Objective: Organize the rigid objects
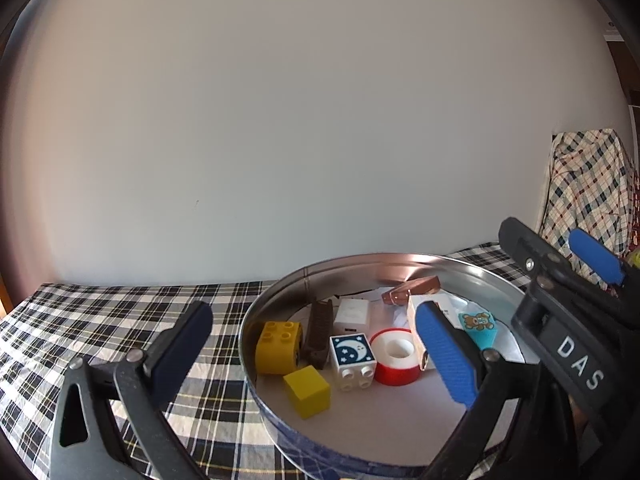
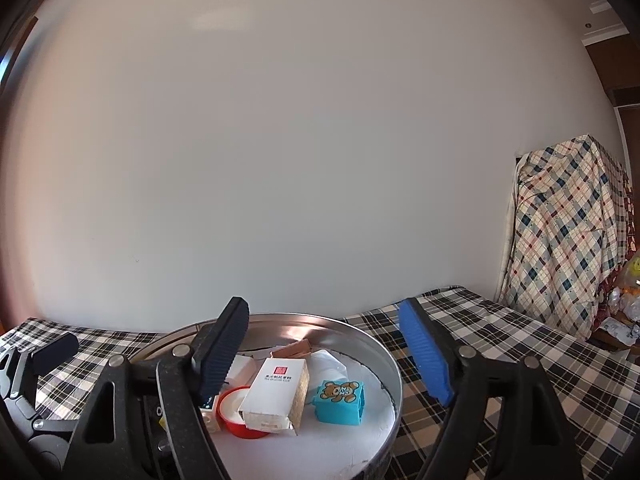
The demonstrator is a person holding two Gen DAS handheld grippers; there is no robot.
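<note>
A round metal tin (image 1: 360, 264) stands on the plaid table. It holds a yellow studded brick (image 1: 278, 346), a yellow cube (image 1: 308, 390), a white moon brick (image 1: 352, 358), a red-and-white tape roll (image 1: 394, 356), a brown piece (image 1: 320, 332) and a white charger (image 1: 352, 314). A white carton (image 2: 276, 392) and a teal bear brick (image 2: 340, 400) lie in it too. My left gripper (image 1: 316, 360) is open, its dark finger outside the tin wall and its blue finger inside. My right gripper (image 2: 324, 354) hangs open and empty over the tin (image 2: 384, 356).
A black-and-white plaid cloth (image 1: 120, 320) covers the table, which ends at a plain white wall. At the far right stands something draped in a lighter checked cloth (image 2: 568, 232), with small clutter (image 2: 624, 304) beside it.
</note>
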